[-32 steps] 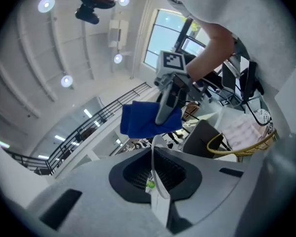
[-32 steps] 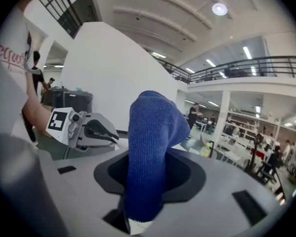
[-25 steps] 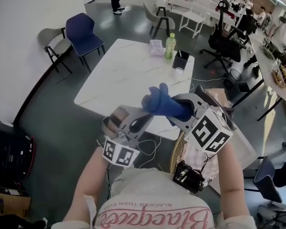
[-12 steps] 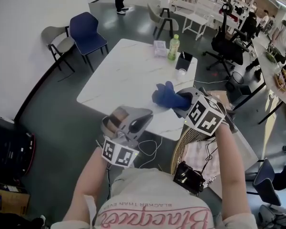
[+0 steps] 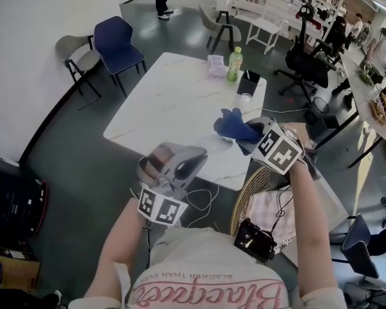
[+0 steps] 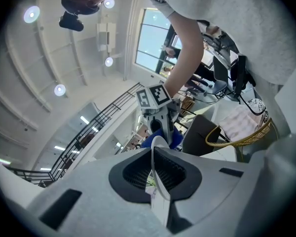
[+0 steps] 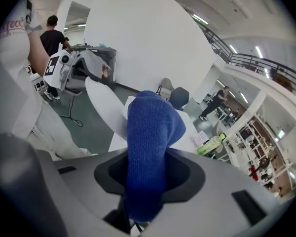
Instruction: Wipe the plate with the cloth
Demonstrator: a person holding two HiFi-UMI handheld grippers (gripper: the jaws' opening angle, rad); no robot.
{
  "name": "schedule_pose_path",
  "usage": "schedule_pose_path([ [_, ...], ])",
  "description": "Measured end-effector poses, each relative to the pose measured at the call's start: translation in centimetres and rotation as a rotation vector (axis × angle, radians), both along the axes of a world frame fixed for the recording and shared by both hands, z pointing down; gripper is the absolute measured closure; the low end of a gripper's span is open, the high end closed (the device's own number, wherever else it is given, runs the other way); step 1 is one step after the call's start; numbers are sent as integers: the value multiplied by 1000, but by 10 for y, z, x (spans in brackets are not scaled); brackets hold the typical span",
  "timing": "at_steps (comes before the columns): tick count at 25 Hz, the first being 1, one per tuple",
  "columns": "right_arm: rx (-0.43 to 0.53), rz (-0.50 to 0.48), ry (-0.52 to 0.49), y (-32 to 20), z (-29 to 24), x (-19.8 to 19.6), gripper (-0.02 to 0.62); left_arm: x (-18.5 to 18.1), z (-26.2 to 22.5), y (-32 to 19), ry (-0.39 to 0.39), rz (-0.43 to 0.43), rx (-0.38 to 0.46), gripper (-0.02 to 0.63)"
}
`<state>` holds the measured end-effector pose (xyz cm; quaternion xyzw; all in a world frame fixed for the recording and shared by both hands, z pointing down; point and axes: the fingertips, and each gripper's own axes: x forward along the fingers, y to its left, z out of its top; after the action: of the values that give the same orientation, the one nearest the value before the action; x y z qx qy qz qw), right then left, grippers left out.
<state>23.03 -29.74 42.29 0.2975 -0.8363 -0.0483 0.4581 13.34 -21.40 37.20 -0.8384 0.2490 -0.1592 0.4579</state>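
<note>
Plate and cloth are held up over the near edge of the white table (image 5: 174,102).

The white plate (image 6: 158,181) is clamped by its rim in the left gripper (image 5: 192,161) and is seen edge-on between the jaws. The blue cloth (image 7: 148,147) is pinched in the right gripper (image 5: 249,140), its bunched end left sticking out beyond the jaws and angled downward. The cloth is seen just beside the plate; whether they touch cannot be told. A green bottle (image 5: 234,64) is seen at the table's far end.
</note>
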Motion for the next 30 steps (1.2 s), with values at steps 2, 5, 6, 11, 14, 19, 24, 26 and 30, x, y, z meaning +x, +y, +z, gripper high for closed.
schedule_pose_path([
  [2,32,-24,11,5,-17,-1,459,0,0,-1,-5,7,2,591],
  [5,68,-85,16,15,-46,-11,459,1,1,-2,-19,16,8,591],
  [6,73,-111,13,18,-55,-16,459,2,1,-3,-24,19,10,591],
  [11,73,-257,11,38,-81,-48,459,10,3,2,-57,45,25,591],
  [14,60,-312,25,46,-83,-67,459,10,2,8,-73,58,43,591],
  [19,27,-378,114,47,-69,-81,459,13,0,14,-120,77,92,591],
  [24,7,-412,225,46,-51,-80,459,17,7,19,-177,86,126,591],
  [26,3,-412,269,40,-42,-78,459,18,7,21,-183,91,133,591],
  [30,-21,-387,320,25,-25,-72,459,17,4,23,-178,95,140,590],
])
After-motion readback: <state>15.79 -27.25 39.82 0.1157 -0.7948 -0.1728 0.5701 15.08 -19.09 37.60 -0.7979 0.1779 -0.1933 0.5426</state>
